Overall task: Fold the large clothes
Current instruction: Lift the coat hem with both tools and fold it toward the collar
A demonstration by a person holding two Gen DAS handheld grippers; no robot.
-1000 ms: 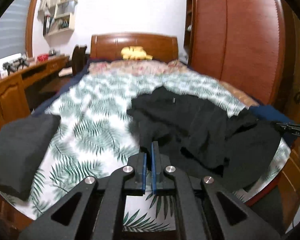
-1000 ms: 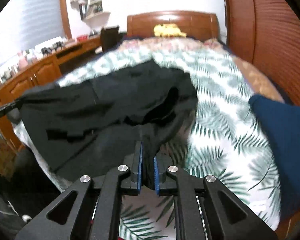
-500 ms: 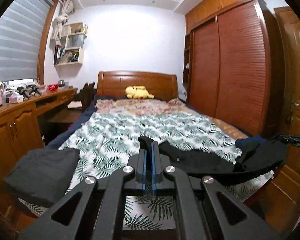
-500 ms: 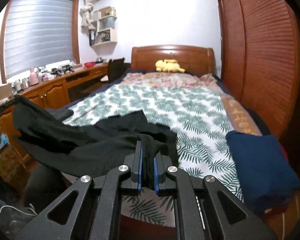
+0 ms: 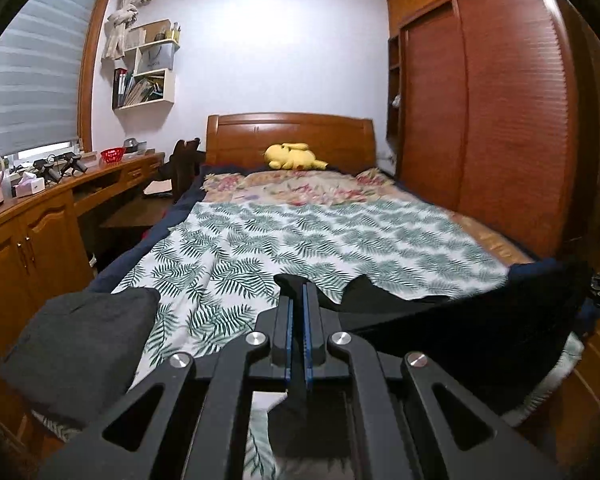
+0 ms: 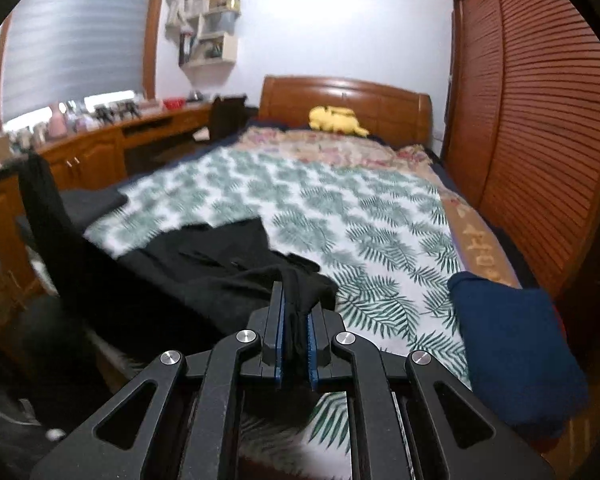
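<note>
A large black garment [image 5: 460, 320] hangs stretched across the foot of the bed between my two grippers, and its far part still lies on the leaf-print sheet [image 5: 300, 240]. My left gripper [image 5: 296, 300] is shut on one edge of it; black cloth shows above and below the blue pads. My right gripper [image 6: 296, 300] is shut on a bunched fold of the same black garment [image 6: 204, 272]. In the right wrist view the cloth rises steeply to the upper left, towards the other hand.
A folded grey garment [image 5: 80, 344] sits on the bed's near left corner and a folded navy one [image 6: 512, 344] on the near right corner. A yellow plush toy [image 5: 294, 156] lies by the headboard. A wooden desk [image 5: 40, 216] runs along the left, a wardrobe [image 5: 500, 120] along the right.
Both grippers have risen and tipped up, lifting the black garment from a crumpled heap on the sheet into a band stretched between them. Both grips have held.
</note>
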